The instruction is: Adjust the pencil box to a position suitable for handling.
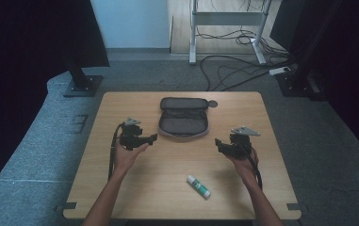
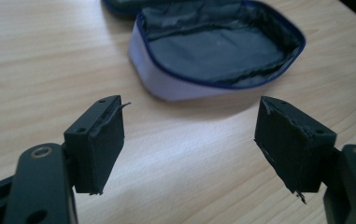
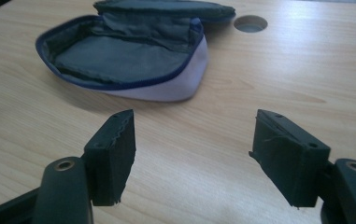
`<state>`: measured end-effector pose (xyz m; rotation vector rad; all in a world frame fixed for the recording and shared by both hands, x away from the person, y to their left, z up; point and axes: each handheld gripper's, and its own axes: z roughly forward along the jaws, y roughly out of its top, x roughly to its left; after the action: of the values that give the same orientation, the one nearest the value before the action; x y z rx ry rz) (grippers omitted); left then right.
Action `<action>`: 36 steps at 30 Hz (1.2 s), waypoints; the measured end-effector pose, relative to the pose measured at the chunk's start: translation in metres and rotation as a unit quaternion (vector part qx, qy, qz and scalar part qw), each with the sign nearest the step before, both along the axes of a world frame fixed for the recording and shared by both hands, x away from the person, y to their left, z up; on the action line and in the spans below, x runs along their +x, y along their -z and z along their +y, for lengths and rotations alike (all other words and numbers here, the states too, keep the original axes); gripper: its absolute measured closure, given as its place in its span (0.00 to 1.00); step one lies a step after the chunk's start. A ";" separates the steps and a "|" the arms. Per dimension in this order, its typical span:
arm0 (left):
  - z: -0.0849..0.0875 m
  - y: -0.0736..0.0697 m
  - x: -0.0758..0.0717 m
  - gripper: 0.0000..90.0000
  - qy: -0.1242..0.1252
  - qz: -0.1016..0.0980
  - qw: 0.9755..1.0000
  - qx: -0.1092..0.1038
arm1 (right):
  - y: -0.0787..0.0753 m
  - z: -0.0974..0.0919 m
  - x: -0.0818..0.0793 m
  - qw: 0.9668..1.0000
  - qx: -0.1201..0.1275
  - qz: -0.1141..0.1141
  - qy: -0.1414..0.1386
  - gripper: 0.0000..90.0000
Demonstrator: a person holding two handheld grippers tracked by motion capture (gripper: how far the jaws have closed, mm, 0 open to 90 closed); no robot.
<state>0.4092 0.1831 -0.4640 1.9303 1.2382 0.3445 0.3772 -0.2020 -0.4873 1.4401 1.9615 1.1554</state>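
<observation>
While both my hands hover low over the wooden table (image 1: 134,188), I've got the open pouch (image 1: 183,123) sitting dead centre toward the far edge, its lid flap folded back flat behind it and the dark lining facing up. That's handy: the mouth is spread wide, so anything can drop straight in without my having to hold it apart.

My left gripper (image 1: 152,138) sits just left of the pouch, jaws spread wide and holding nothing; in the left gripper view the pale side wall of the pouch (image 2: 175,86) lies a little beyond the jaws, with bare wood between them. My right gripper (image 1: 219,142) mirrors it on the other side, jaws just as wide and just as empty, and from the right gripper view the pouch (image 3: 129,60) sits ahead and to the left, near a round cable hole (image 3: 250,23) in the tabletop.

The glue stick (image 1: 199,185) lies on its side near my edge of the table, well apart from the pouch and closer to my right hand (image 1: 246,165). My read is that the stick goes into the pouch, and nothing has started yet: the right gripper would need to swing back toward me to reach it, while the left is placed to steady the pouch.
</observation>
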 end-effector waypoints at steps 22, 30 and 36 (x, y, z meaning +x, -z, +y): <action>-0.014 -0.004 0.041 0.33 0.002 0.015 1.000 -0.024 | -0.002 0.016 0.040 1.000 -0.003 0.014 -0.001 0.38; -0.016 -0.001 0.053 0.37 -0.010 0.012 0.999 -0.030 | 0.002 0.021 0.052 1.000 -0.002 0.016 0.004 0.40; -0.018 0.013 0.063 0.38 -0.021 0.019 0.999 -0.037 | 0.002 0.030 0.065 1.000 -0.013 0.023 0.004 0.41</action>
<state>0.4721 0.1650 -0.4766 1.8587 1.2994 0.2805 0.4419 -0.1718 -0.4890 1.4716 1.9931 1.0997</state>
